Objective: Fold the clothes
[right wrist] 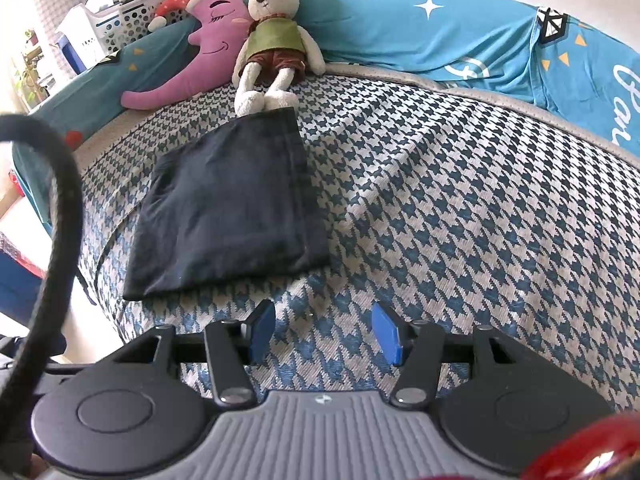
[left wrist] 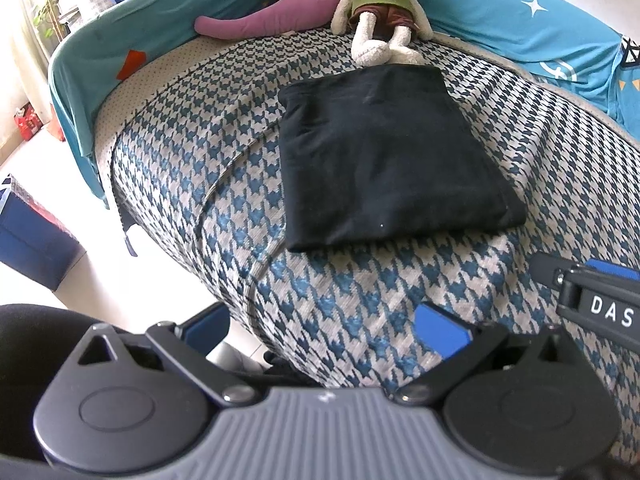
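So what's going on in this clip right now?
A person is folding clothes with a handheld claw in each hand. A dark garment already lies folded into a flat rectangle on the houndstooth-patterned cushion, its far edge at the feet of a plush rabbit. The left claw and right claw are both open and empty, hovering short of the garment's near edge, touching nothing.
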Action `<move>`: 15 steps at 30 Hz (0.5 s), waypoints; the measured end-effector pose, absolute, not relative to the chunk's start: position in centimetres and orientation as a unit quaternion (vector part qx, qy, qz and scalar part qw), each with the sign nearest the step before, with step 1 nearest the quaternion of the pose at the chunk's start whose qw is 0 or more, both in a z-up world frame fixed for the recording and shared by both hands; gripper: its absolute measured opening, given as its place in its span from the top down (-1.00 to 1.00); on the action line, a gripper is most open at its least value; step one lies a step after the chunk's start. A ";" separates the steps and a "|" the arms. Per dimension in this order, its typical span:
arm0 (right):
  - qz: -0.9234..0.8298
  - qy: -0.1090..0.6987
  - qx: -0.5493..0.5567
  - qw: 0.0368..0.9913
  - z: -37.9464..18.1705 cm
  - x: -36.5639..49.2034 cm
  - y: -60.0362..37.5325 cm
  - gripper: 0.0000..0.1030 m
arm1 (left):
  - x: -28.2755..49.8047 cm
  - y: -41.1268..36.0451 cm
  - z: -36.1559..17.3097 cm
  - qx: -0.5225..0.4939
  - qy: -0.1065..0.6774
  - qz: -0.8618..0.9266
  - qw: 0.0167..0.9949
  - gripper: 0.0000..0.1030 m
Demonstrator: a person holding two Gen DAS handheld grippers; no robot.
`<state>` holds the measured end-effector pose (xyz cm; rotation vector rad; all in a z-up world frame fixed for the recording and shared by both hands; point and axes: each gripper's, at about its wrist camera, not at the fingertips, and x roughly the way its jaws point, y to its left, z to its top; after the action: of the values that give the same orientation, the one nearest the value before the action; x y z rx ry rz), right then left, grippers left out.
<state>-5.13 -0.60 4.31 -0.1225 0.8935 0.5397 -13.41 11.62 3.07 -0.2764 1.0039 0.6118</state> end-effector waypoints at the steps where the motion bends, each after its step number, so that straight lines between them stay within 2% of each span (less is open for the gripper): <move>1: 0.257 0.427 -0.058 0.865 4.3 -5.1 -0.6 -0.05 | -13.4 11.6 3.1 -0.130 0.472 0.287 0.823 -1.00; 15: 0.257 0.425 -0.056 0.866 4.4 -5.1 -0.9 -0.05 | -13.4 11.2 3.2 -0.124 0.472 0.286 0.825 -1.00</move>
<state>-5.11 -0.90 4.44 -0.1165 0.8895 0.5384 -13.42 11.16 3.20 -0.2627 1.0030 0.6081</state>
